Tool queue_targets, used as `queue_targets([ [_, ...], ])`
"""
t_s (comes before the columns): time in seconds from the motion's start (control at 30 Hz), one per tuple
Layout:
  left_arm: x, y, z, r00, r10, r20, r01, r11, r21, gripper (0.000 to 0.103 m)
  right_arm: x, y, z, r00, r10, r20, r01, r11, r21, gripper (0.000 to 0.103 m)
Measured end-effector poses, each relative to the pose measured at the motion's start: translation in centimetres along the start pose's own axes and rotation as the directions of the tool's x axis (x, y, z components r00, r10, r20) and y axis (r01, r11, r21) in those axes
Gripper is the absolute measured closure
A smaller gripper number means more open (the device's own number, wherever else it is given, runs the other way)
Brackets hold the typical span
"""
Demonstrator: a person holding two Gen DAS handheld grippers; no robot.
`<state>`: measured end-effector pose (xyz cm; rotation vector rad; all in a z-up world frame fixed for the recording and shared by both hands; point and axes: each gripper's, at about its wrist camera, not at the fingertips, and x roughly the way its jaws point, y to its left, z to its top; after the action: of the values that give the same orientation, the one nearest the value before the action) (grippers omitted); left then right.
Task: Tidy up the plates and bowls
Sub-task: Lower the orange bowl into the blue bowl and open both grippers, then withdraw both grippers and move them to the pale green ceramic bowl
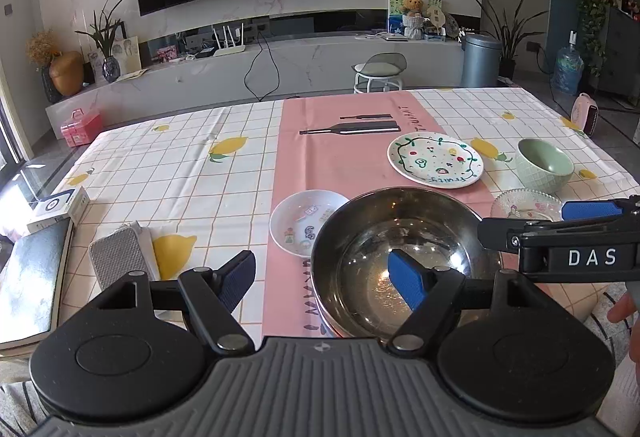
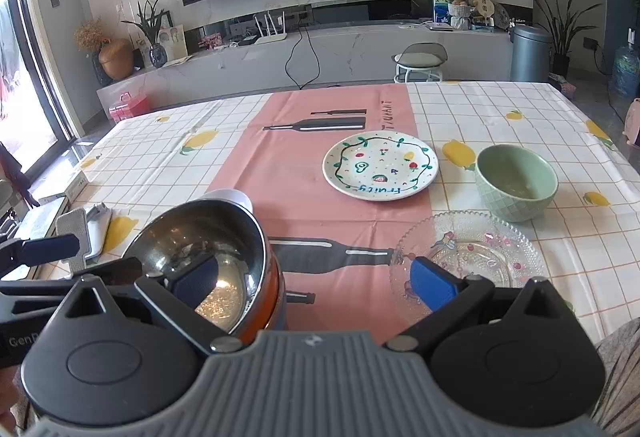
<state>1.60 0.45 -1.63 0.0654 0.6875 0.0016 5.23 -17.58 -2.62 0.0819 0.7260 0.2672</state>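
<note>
A steel bowl [image 1: 404,261] with an orange outside [image 2: 208,257] stands near the table's front edge. My left gripper [image 1: 324,283] is open, its jaws straddling the bowl's left rim, right pad inside the bowl. My right gripper [image 2: 316,283] is open, its left pad over the bowl's right rim, its right pad over a clear glass plate [image 2: 468,261]. A small white dish [image 1: 306,223] sits just behind the steel bowl. A painted white plate [image 2: 380,165] and a green bowl [image 2: 516,181] stand farther back; both also show in the left wrist view, the plate [image 1: 436,159] and the bowl [image 1: 544,165].
A pink runner [image 2: 320,141] lies over the checked lemon tablecloth [image 1: 180,173]. At the left edge lie a grey ribbed object [image 1: 116,257], a book [image 1: 32,281] and a small box [image 1: 60,207]. A stool [image 2: 420,65] stands beyond the table.
</note>
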Motion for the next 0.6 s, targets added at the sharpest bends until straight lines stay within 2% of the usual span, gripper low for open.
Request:
queue_targets([
  [0.13, -0.5, 0.0, 0.2, 1.0, 0.017, -0.004, -0.017, 0.999, -0.036, 0.015, -0.5, -0.5, 0.3, 1.0, 0.006, 0.013, -0.006, 1.0, 0.014, 0.003],
  [0.3, -1.2, 0.0, 0.6, 1.0, 0.004, 0.002, -0.004, 0.998, -0.062, 0.015, -0.8, -1.3, 0.5, 1.0, -0.007, 0.019, 0.006, 1.0, 0.031, 0.003],
  [0.43, -1.5, -0.5, 0.8, 0.999, 0.044, -0.005, -0.044, 0.997, -0.055, 0.015, -1.2, -2.0, 0.7, 1.0, -0.019, 0.024, 0.018, 0.998, 0.052, 0.003],
  [0.6, -1.8, -0.9, 1.0, 0.999, 0.041, -0.001, -0.041, 0.998, -0.046, 0.014, -1.8, -3.0, 1.0, 0.999, -0.033, 0.037, 0.03, 0.997, 0.076, 0.003],
])
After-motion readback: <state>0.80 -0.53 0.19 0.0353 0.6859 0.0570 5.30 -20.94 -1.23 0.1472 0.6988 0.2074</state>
